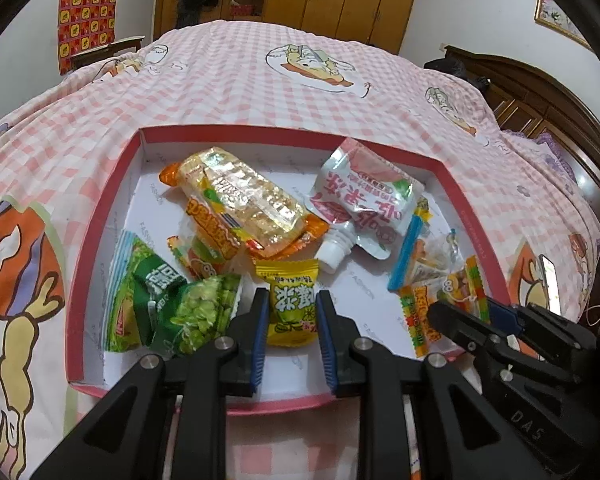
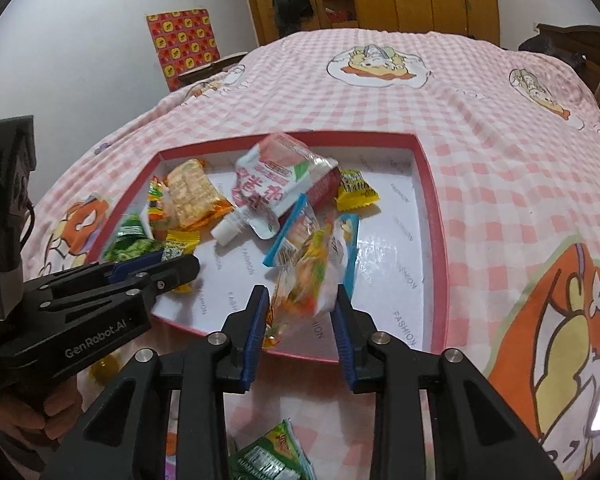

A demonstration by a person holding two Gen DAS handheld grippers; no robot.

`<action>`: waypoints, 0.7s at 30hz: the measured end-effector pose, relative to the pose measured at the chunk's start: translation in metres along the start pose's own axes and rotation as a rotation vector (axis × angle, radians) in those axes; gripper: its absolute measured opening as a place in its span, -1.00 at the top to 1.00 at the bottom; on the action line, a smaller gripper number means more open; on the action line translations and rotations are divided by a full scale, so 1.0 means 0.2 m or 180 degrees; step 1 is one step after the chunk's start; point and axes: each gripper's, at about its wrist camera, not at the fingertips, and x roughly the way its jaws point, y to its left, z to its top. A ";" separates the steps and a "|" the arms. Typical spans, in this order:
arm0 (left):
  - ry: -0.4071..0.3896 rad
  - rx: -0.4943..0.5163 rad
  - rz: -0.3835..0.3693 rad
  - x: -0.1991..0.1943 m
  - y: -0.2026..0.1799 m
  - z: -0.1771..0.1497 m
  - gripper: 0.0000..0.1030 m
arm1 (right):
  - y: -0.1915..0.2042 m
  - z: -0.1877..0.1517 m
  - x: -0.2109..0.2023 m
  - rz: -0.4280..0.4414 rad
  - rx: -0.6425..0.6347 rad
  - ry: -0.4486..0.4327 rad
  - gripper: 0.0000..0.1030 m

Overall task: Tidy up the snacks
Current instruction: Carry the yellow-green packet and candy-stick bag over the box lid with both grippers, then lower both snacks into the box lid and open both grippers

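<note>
Your left gripper (image 1: 293,312) clamps the yellow candy (image 1: 291,304); your right gripper (image 2: 300,312) pinches the gummy packet (image 2: 304,280), both over the well-stocked pink box (image 1: 100,208). One green packet (image 2: 268,460) remains outside.

We read "GenRobot.AI" in white on the black body of the left gripper (image 2: 172,270), and "DAS" embossed on the right gripper (image 1: 466,314). "FASHION" repeats in grey across the white floor of the pink-rimmed box (image 2: 434,184). Snack wrappers inside the box carry Chinese print; we can't make it out reliably at this angle.
</note>
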 end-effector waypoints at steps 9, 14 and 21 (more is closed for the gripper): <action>-0.0010 -0.0012 0.0025 0.03 0.01 0.03 0.53 | -0.04 0.02 0.03 -0.0012 0.0059 -0.0044 0.41; -0.0016 0.0025 0.0042 0.03 0.00 0.04 0.53 | -0.05 0.02 0.04 -0.0010 0.0054 -0.0049 0.41; -0.0016 0.0015 0.0041 0.04 0.00 0.04 0.53 | -0.09 0.04 0.06 -0.0008 0.0139 -0.0049 0.41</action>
